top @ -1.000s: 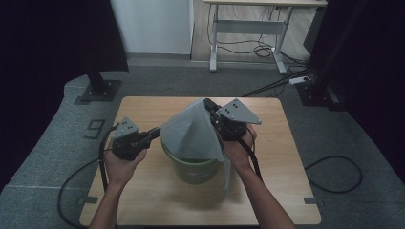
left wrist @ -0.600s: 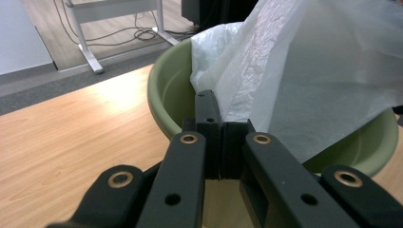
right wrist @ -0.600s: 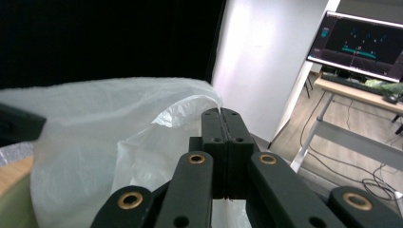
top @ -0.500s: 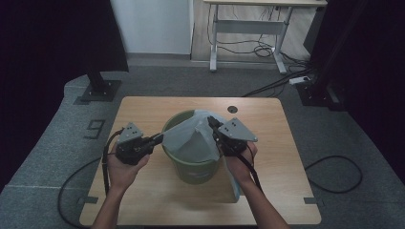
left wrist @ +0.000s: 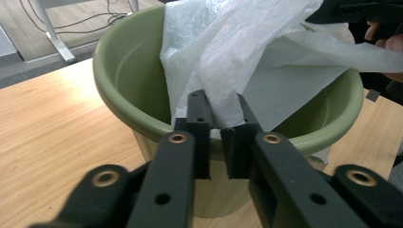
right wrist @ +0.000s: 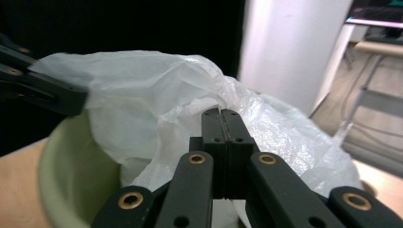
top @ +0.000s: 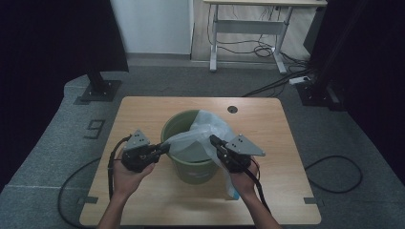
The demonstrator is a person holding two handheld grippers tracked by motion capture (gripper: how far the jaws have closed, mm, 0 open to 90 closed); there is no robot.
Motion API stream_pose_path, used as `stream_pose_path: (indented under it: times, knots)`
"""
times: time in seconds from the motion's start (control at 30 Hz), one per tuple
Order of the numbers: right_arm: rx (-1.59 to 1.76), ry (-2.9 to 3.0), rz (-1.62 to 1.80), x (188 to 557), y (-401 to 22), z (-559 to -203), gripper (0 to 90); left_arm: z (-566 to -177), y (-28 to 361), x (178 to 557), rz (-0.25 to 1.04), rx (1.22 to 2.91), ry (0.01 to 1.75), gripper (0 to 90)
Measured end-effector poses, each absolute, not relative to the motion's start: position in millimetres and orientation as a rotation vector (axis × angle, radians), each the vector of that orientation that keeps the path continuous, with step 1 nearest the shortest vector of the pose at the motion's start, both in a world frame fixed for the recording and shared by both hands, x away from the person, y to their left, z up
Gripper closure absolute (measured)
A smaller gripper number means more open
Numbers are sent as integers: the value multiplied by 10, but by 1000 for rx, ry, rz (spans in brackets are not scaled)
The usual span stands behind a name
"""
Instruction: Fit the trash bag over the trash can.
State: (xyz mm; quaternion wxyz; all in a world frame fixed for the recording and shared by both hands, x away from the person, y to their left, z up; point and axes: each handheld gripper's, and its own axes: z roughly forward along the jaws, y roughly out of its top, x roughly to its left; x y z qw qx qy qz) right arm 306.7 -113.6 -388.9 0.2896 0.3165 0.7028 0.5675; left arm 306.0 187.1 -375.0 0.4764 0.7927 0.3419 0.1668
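Bag half in the bin, and your left grip is going soft.
The white bag (top: 200,138) drapes over the green bin (top: 177,125) mid-counter (top: 143,107). Your right gripper (top: 213,140) clenches it firmly; your left gripper (top: 165,146), its fingers easing apart, barely pinches film that could slip. The near rim blocks you.

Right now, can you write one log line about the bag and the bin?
bag: half in bin, mouth stretched | bin: upright on table | left gripper: jaws just opening, bag between | right gripper: shut on bag
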Motion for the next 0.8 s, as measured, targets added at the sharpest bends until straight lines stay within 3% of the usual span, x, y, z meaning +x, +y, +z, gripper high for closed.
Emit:
stream_pose_path:
  times: [0.03, 0.2, 0.33, 0.4, 0.43, 0.47, 0.5, 0.6, 0.63, 0.67, 0.7, 0.73, 0.77, 0.8]
  knots:
    - [845, 1875, 1514, 3067, -1136, -3889, 884, -3752, 1860, 3061, 406, 1939, 835, 801]
    - [848, 1897, 1518, 3052, -1157, -3914, 885, -3695, 1796, 3040, 489, 1894, 827, 492]
    - [828, 1905, 1516, 3026, -1155, -3906, 885, -3644, 1738, 3052, 536, 1889, 808, 444]
    - [823, 1908, 1518, 3017, -1156, -3895, 885, -3643, 1720, 3079, 536, 1896, 805, 475]
    - [822, 1908, 1522, 3015, -1161, -3891, 884, -3651, 1718, 3093, 526, 1897, 797, 540]
    - [824, 1907, 1540, 3014, -1175, -3885, 883, -3664, 1716, 3109, 502, 1898, 786, 684]
    - [824, 1907, 1540, 3014, -1175, -3885, 883, -3680, 1710, 3126, 481, 1909, 771, 684]
    - [832, 1902, 1589, 3016, -1214, -3888, 847, -3721, 1690, 3148, 461, 1918, 759, 834]
    - [832, 1902, 1589, 3016, -1214, -3888, 847, -3728, 1690, 3150, 452, 1914, 768, 834]
    - [822, 1906, 1610, 3010, -1232, -3894, 790, -3737, 1695, 3157, 450, 1909, 779, 878]
    - [822, 1906, 1610, 3010, -1232, -3894, 790, -3737, 1695, 3157, 450, 1909, 779, 893]
    - [815, 1891, 1627, 2976, -1252, -3890, 653, -3741, 1703, 3165, 445, 1908, 793, 897]
    - [815, 1891, 1627, 2976, -1252, -3890, 653, -3746, 1711, 3174, 435, 1906, 806, 897]
    - [815, 1863, 1629, 2937, -1266, -3880, 591, -3753, 1718, 3185, 429, 1906, 818, 897]
